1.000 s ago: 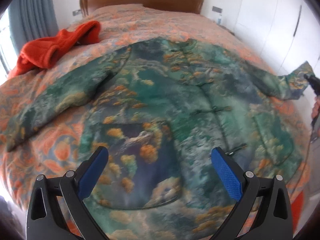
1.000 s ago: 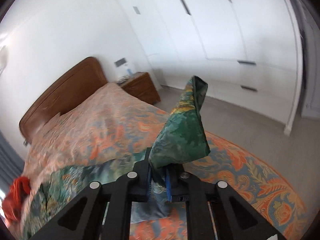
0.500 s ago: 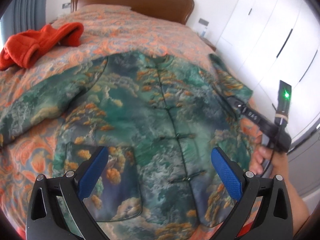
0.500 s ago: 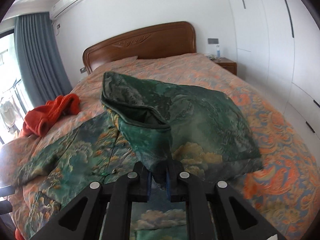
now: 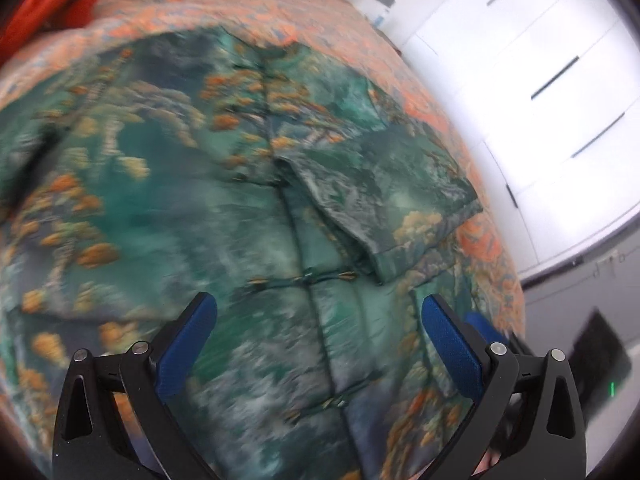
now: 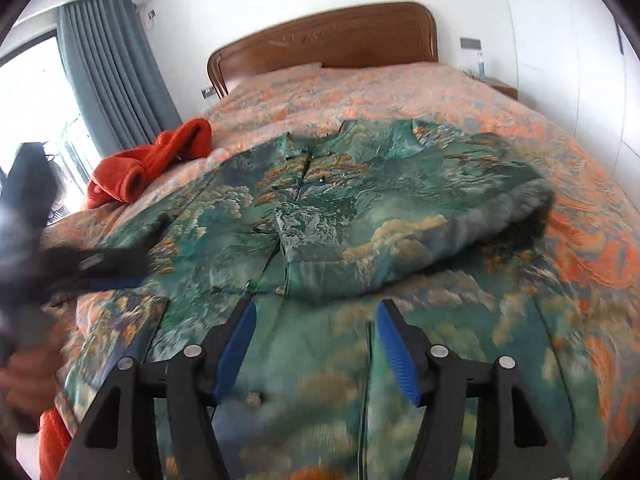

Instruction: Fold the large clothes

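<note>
Right wrist view: the right gripper hovers over the lower front of the green printed jacket, its jaws opening with nothing between them. Just ahead of its fingertips lies the folded-in sleeve, resting across the jacket's chest on the patterned bedspread. The left gripper is spread wide and empty above the button placket, which runs straight away from it. The other sleeve, unfolded, likely lies off to its left, nearer the left hand than the right.
</note>
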`<state>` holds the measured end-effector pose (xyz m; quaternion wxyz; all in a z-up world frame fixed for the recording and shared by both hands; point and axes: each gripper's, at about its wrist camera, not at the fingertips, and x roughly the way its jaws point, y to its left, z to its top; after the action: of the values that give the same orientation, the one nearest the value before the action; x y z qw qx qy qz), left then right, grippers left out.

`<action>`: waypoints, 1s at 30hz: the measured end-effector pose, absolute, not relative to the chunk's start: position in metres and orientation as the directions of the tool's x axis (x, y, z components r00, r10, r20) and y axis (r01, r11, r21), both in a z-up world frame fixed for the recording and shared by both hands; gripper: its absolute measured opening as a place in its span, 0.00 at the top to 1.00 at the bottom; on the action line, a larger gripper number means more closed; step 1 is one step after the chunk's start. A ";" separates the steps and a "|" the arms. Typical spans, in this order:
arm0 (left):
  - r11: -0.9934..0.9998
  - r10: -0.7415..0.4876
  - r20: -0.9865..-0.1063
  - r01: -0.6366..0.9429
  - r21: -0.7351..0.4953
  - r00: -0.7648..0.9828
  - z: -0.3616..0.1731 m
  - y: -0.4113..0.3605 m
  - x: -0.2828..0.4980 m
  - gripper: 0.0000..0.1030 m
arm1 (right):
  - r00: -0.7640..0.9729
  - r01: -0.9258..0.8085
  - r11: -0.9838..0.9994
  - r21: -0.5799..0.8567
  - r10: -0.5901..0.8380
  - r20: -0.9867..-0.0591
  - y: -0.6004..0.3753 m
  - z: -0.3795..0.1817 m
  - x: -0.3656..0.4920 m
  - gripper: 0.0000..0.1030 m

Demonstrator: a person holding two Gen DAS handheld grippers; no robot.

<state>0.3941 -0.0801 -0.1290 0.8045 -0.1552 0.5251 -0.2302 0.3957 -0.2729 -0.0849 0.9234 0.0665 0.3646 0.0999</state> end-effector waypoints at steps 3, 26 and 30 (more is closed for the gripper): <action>0.823 -0.568 -0.770 0.224 -0.522 0.291 -0.139 -0.110 0.416 0.04 | 0.731 -0.120 0.971 0.209 0.229 -0.643 -0.277 -0.082 0.363 0.33; 0.964 -0.263 -0.857 0.149 -0.219 0.443 -0.103 -0.099 0.520 0.93 | 0.744 -0.047 0.974 0.220 0.181 -0.643 -0.358 -0.045 0.376 0.33; 0.972 -0.230 -0.883 0.133 -0.192 0.409 -0.133 -0.101 0.539 0.93 | 0.706 -0.007 0.960 0.278 0.202 -0.679 -0.403 -0.050 0.464 0.33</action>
<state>0.5392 -0.1008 -0.1328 0.8382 -0.0457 0.5325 -0.1081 0.4636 -0.4033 -0.0502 0.9147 0.1285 0.3789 0.0571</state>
